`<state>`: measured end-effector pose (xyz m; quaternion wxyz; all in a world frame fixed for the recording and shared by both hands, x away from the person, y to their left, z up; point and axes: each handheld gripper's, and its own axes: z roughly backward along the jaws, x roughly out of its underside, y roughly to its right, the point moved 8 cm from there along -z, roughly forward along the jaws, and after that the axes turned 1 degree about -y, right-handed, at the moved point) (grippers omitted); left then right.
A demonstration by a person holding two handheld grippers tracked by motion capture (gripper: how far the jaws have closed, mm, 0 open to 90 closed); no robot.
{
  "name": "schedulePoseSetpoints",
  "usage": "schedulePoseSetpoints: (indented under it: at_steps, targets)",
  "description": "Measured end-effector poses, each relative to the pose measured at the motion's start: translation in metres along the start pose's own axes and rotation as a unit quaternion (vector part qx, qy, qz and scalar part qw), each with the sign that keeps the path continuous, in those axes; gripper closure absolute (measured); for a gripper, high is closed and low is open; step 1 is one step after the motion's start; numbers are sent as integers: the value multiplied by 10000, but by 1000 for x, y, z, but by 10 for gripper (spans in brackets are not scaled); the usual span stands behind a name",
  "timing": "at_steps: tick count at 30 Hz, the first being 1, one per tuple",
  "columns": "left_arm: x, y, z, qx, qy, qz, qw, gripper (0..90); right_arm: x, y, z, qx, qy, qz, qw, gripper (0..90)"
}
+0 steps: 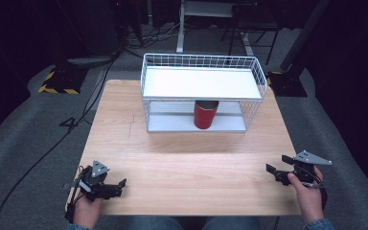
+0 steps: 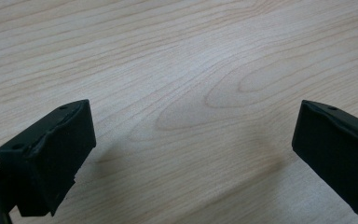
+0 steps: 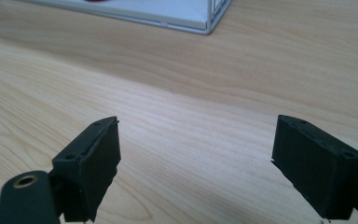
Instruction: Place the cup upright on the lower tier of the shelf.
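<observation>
Red can [image 1: 206, 114] stands upright on the lower shelf of the white wire rack [image 1: 254, 67] at the far side of the wooden bench [image 1: 187, 163], well apart from both tools. Left tool [image 2: 193, 140] hovers over bare wood, jaws wide, holding nothing. Right tool [image 3: 196, 161] likewise gapes empty, facing the rack's corner.

A wire rack [image 1: 203, 91] stood at the far middle of the desk [image 1: 187, 163]. A can [image 1: 205, 114] stood upright on the lower shelf of the rack, under the upper shelf, near the middle. The left tool [image 1: 120, 184] was at the near left corner of the desk, and the right tool [image 1: 271, 165] at the near right edge. Both were well apart from the rack, with bare desk between them.
</observation>
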<state>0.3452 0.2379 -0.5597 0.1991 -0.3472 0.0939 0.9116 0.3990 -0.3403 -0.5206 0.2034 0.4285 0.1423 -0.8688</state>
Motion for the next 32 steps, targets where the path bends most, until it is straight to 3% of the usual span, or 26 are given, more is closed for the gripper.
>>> schedulePoseSetpoints:
  at_steps: [8,21,27,32]
  targets:
    - [1,0,-1,-19,-43,-37,10000,1,23,-1,-6,-68,-264,314,9991,158]
    - [1,2,-3,16,-103,-29,9999,1,38,-13,-14,-100,-612,670,9958,156]
    - [1,2,-5,38,-127,-42,9999,1,39,-15,-16,-6,-704,500,9963,83]
    - [-4,2,-6,4,-35,-44,10000,1,39,-15,-17,5,-765,509,9958,43]
